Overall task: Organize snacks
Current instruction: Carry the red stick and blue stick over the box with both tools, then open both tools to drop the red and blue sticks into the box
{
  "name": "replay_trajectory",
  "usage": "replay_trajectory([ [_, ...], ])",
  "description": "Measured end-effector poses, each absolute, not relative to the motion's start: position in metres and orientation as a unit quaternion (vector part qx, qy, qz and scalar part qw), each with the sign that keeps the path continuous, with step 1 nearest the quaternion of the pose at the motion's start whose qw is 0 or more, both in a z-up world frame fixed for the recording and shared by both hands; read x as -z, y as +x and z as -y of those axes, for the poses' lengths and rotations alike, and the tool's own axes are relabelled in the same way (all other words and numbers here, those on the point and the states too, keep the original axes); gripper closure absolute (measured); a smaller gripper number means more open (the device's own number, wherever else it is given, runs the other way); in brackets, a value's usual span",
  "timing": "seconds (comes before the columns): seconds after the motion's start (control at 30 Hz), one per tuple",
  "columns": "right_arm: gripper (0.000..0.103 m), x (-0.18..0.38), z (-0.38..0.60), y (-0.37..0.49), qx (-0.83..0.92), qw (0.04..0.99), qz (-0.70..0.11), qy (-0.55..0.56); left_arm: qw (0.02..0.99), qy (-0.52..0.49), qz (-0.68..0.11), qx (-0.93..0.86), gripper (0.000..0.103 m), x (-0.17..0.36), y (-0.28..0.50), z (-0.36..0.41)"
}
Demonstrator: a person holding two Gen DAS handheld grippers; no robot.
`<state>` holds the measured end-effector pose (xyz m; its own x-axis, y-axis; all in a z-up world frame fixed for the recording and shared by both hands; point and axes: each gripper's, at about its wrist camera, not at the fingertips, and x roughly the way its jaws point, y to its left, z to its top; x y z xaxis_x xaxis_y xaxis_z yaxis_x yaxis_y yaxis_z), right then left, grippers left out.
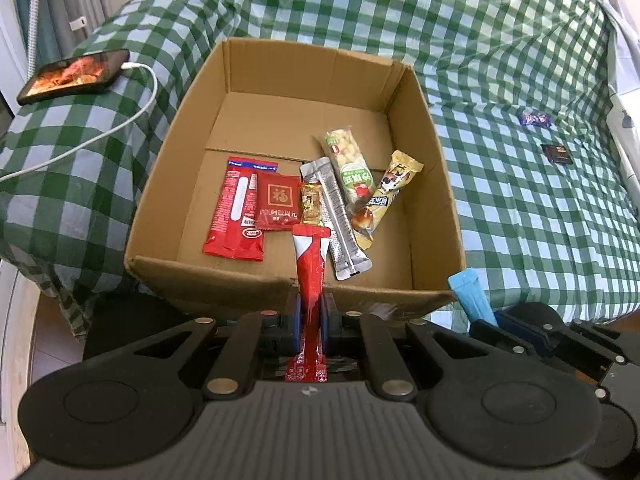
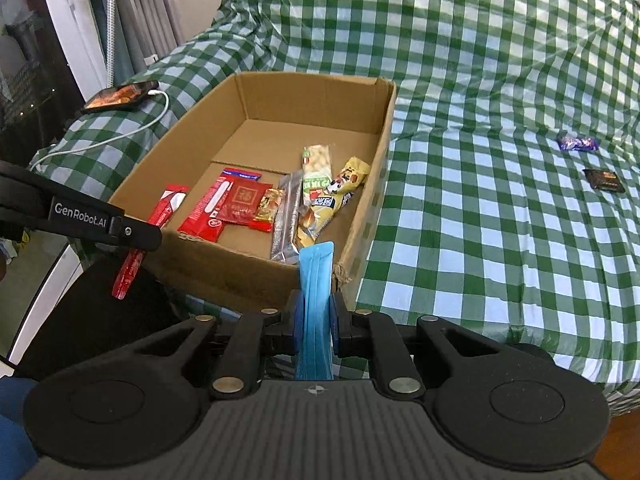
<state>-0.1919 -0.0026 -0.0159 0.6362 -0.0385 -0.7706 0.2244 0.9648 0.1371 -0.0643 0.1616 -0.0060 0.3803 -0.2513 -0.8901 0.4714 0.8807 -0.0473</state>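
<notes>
Left tongs [image 1: 311,312]: pinching red stick pack [image 1: 310,276] near mid-length, pads pressed tight on it.
Right tongs [image 2: 316,320]: pinching blue stick pack [image 2: 316,300] the same way.
Where: both packs just short of cardboard box [image 1: 280,280] near wall, tips over its rim; box sits on the bed.
Axis: each pack's long axis runs straight ahead of its tongs, free end twd the box.
Handling (est.): light, thin, soft film, prob. slick; bends if held at an end, so mid-body grip suits.
In box, ahead of tongs: several wrapped snacks lying flat.
Still out: purple candy [image 2: 578,143] & dark packet [image 2: 603,180], well to the right of right tongs.
</notes>
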Motion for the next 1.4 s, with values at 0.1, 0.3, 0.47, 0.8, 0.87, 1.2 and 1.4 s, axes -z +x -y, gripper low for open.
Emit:
replay_trajectory([
  [0.1,0.089,0.021,0.005,-0.182,0.067,0.894,-0.428,0.114,0.821,0.112,-0.515,0.220,0.093,0.011,-0.057,-0.154],
  [0.3,0.089,0.029,0.016,-0.166,0.068,0.888,-0.433,0.136,0.815,0.117,-0.522,0.224,0.093,0.020,-0.041,-0.139],
  [0.47,0.089,0.028,0.029,-0.148,0.072,0.887,-0.426,0.163,0.817,0.119,-0.519,0.220,0.093,0.022,-0.023,-0.127],
  [0.8,0.089,0.022,0.041,-0.104,0.055,0.900,-0.400,0.165,0.827,0.113,-0.510,0.208,0.093,0.017,0.021,-0.117],
  [0.87,0.089,0.021,0.041,-0.095,0.054,0.902,-0.397,0.162,0.829,0.112,-0.508,0.205,0.093,0.016,0.030,-0.117],
  [1.2,0.089,0.024,0.039,-0.062,0.044,0.907,-0.392,0.149,0.831,0.104,-0.509,0.200,0.093,0.021,0.057,-0.123],
  [1.4,0.089,0.026,0.041,-0.046,0.042,0.908,-0.391,0.141,0.833,0.104,-0.505,0.198,0.093,0.023,0.069,-0.120],
])
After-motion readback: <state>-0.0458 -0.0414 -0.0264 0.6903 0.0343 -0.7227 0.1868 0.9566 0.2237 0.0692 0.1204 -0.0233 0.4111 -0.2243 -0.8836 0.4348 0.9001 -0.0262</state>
